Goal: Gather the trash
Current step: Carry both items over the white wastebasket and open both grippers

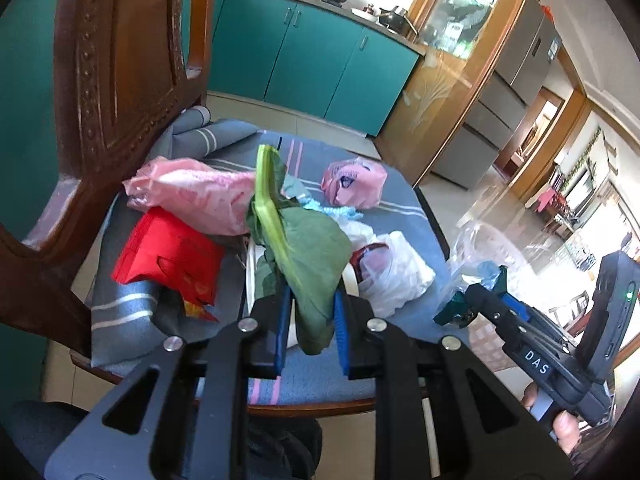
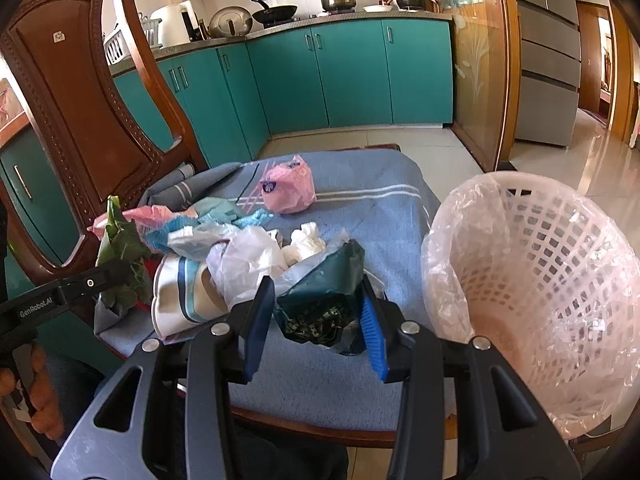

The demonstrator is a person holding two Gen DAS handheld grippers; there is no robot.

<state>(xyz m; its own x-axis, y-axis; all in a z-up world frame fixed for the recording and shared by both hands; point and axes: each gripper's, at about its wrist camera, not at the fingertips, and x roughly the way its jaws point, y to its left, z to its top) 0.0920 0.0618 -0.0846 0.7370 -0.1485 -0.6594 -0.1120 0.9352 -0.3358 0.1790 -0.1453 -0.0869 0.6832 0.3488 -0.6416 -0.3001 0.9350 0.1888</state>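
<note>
My left gripper (image 1: 310,312) is shut on a green vegetable leaf (image 1: 308,256) and holds it above the trash pile on the chair's blue cushion (image 1: 316,376). The leaf also shows in the right wrist view (image 2: 120,248). My right gripper (image 2: 316,312) is shut on a dark green crumpled wrapper (image 2: 320,300), just left of the white lined trash basket (image 2: 540,288). Loose trash lies on the cushion: a pink bag (image 1: 192,196), a red bag (image 1: 168,256), a pink ball-shaped bag (image 2: 288,190), white plastic bags (image 2: 248,260) and a paper cup (image 2: 180,300).
The carved wooden chair back (image 2: 80,100) rises at the left. Teal kitchen cabinets (image 2: 340,76) with pots on the counter stand behind. A glass-fronted wooden cabinet (image 2: 476,72) and a grey fridge (image 2: 548,52) are at the right. Tiled floor lies beyond the chair.
</note>
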